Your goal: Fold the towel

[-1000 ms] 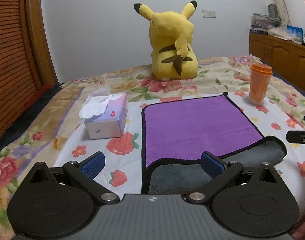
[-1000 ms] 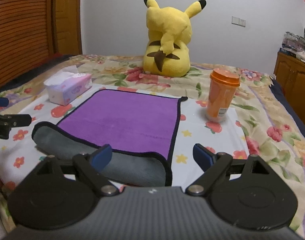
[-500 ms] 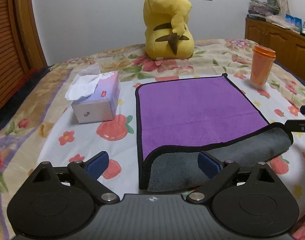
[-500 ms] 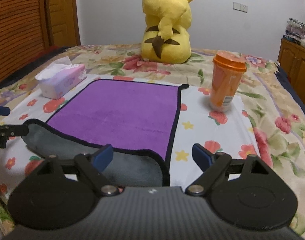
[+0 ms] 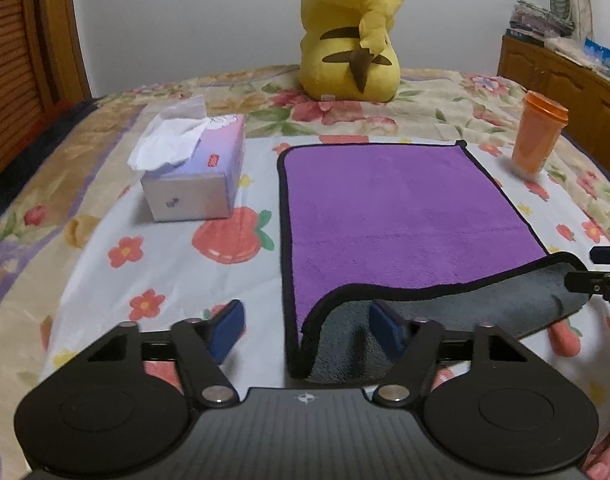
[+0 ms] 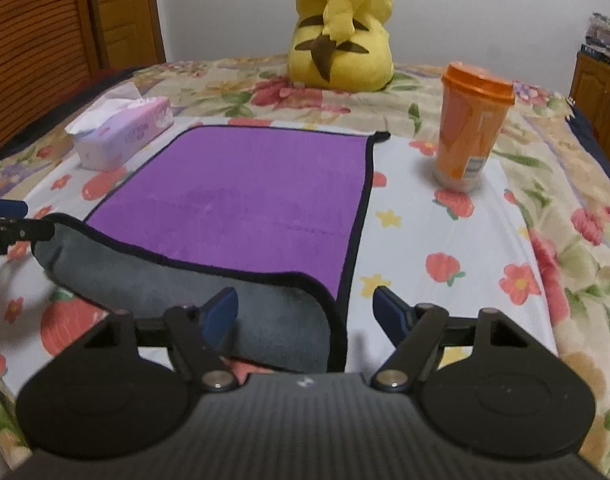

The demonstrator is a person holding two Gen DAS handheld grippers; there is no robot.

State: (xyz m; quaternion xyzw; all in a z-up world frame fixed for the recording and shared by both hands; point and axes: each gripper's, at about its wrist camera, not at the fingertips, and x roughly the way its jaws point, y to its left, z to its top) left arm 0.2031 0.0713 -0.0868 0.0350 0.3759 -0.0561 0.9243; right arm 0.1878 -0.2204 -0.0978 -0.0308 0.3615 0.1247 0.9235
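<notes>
Both my left gripper [image 5: 307,326] and right gripper [image 6: 305,310] stand spread wide, holding nothing; the towel [image 5: 405,216] has its near edge hidden beneath them.

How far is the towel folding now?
Done: the towel's near edge is turned over, grey underside up. In hand: nothing; the left gripper and right gripper are open, one at each near corner. Left: most of the purple side lies flat, unfolded.

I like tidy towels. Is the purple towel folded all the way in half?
No, only the near edge of the purple towel is turned over, showing its grey underside.
</notes>
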